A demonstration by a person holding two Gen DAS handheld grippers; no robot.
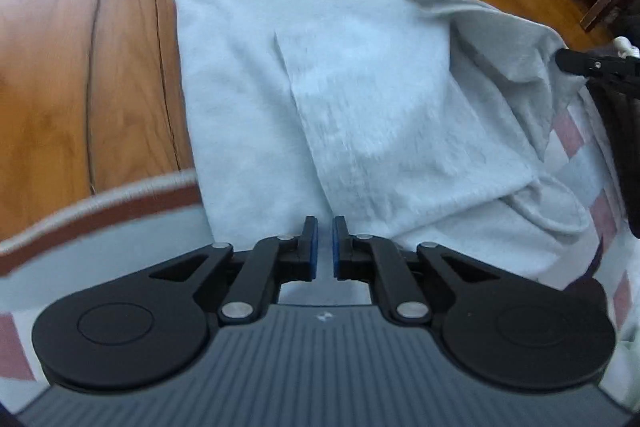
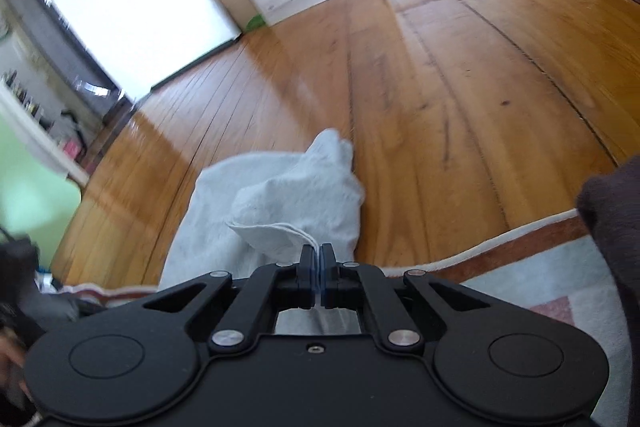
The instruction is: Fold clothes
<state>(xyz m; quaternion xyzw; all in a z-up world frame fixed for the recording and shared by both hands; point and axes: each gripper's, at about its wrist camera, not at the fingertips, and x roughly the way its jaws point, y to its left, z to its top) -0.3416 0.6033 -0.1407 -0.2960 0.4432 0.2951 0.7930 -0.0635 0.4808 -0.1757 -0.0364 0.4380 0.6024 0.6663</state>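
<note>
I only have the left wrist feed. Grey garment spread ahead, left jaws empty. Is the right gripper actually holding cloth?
Observer: Yes. In the right wrist view the right gripper is shut on a hemmed edge of the grey garment; cloth runs between the pads.
Operator: Is that edge lifted or flat?
Observer: Lifted. The fabric bunches up in a peak ahead of the jaws, above the wooden floor.
Operator: Anything near it on the right?
Observer: A dark cloth hangs at the right edge of that view, over the rug. I cannot tell what it is.
Operator: And left?
Observer: The left gripper holds nothing, jaws slightly apart.
</note>
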